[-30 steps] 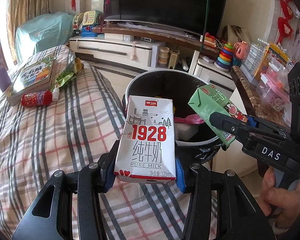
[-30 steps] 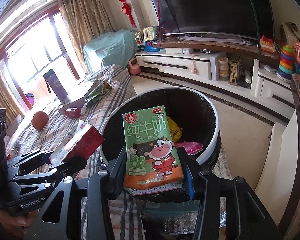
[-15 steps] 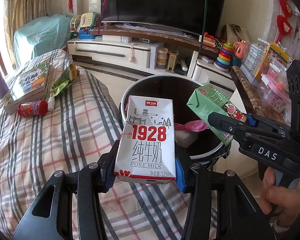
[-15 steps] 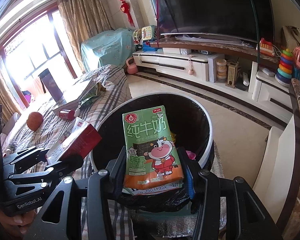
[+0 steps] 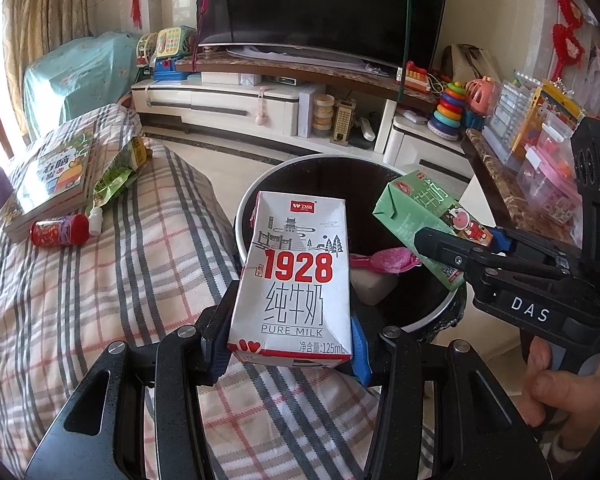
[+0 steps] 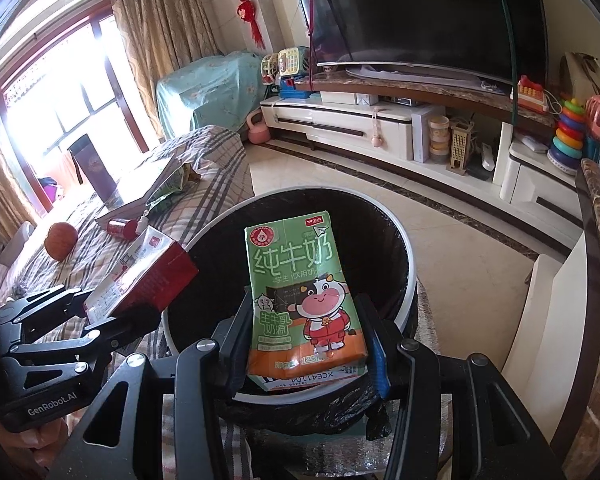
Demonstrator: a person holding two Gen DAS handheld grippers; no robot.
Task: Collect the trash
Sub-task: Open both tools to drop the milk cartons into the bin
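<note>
My left gripper (image 5: 286,354) is shut on a white and red "1928" milk carton (image 5: 296,280), held at the near left rim of a round black-lined trash bin (image 5: 260,204). My right gripper (image 6: 306,358) is shut on a green milk carton (image 6: 300,296), held over the bin's (image 6: 404,240) near rim. Each gripper shows in the other view: the right one (image 5: 456,256) with the green carton (image 5: 424,216), the left one (image 6: 112,312) with the white and red carton (image 6: 148,276). Pink trash (image 5: 388,258) lies inside the bin.
A plaid-covered surface (image 5: 100,280) at left holds books (image 5: 52,176), a green snack bag (image 5: 120,168), a red can (image 5: 60,230) and an orange ball (image 6: 61,240). A TV stand (image 5: 260,100) lies behind; a marble counter (image 5: 500,184) with toys stands at right.
Both grippers drew back and up a little from the bin with their cartons still held; the bin looks smaller and farther in both views.
</note>
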